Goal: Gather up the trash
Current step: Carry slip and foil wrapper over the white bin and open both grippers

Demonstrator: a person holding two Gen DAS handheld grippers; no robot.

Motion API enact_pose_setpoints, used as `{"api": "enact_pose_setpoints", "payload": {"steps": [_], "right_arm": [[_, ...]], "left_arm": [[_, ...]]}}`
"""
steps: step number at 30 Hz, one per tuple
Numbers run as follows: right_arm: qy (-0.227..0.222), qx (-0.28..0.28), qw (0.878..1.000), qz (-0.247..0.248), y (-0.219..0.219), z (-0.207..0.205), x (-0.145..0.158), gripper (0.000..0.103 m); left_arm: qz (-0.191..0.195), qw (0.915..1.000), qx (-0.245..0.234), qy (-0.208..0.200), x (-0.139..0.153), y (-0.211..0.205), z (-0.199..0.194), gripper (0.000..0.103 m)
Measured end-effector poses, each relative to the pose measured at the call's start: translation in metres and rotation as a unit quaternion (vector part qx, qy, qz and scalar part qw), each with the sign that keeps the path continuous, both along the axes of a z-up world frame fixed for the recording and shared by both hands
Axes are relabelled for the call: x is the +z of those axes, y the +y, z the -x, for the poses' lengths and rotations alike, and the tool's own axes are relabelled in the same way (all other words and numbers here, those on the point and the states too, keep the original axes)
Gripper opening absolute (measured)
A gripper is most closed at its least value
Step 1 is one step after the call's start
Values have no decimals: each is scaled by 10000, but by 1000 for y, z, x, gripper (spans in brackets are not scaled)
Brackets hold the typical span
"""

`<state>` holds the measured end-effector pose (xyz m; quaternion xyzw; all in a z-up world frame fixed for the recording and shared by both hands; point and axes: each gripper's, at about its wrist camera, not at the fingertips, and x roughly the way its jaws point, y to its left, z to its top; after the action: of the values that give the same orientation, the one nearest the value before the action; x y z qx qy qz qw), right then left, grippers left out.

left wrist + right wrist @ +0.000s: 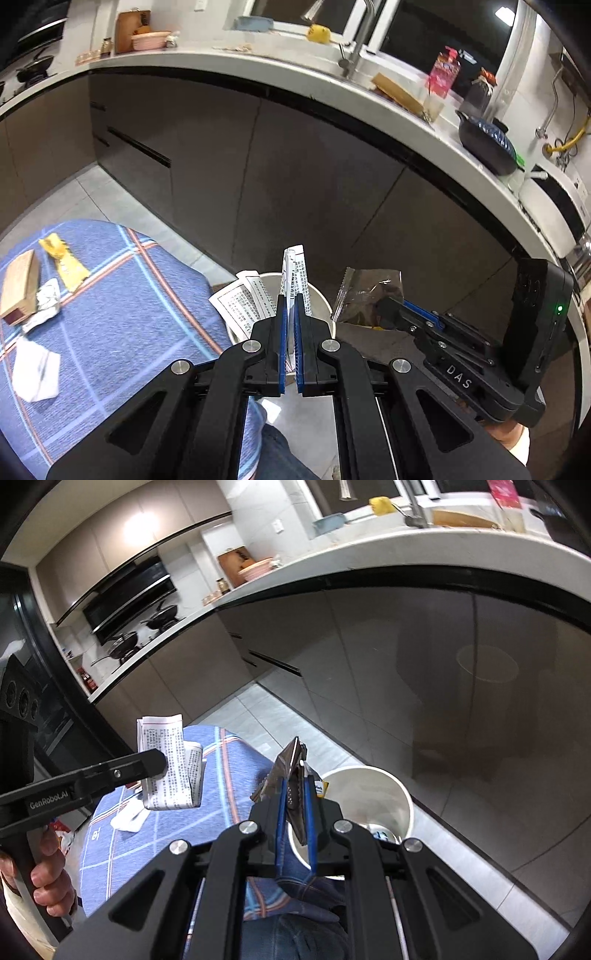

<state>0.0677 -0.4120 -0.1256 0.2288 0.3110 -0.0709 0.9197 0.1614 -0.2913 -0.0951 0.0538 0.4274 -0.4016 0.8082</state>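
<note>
The left tool [291, 299] is clamped on a folded leaflet [295, 269] of printed paper, which stands up between its blue pads and fans out to the left. The leaflet hangs right over the mouth of a white bin [325, 302] on the floor. The right tool [295, 786] pinches a crumpled dark foil wrapper [286, 768], with the wrapper sticking up past its tips; it hangs at the near left rim of the bin [391, 786], partly above the cloth edge. In the left view the wrapper [369, 295] sits just right of the bin.

To the left, a bench under a blue checked cloth [110, 295] carries more trash: a brown box [18, 284], a yellow wrapper [64, 262], crumpled foil [46, 299] touching the box, and a white tissue [35, 369] nearer the edge.

A hand [48, 867] grips the left tool's handle. Grey cabinets [295, 166] stand behind the bin.
</note>
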Motion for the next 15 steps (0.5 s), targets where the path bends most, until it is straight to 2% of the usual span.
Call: {"api": "enact_pose_setpoints", "payload": {"steps": [8, 15], "right_arm": [[293, -298, 9988, -244, -30, -1, -30, 11], [633, -382, 9962, -470, -48, -13, -63, 11]], "left_arm": [[-236, 9993, -204, 218, -34, -37, -11, 3], [-524, 9969, -331, 489, -74, -66, -27, 3]]}}
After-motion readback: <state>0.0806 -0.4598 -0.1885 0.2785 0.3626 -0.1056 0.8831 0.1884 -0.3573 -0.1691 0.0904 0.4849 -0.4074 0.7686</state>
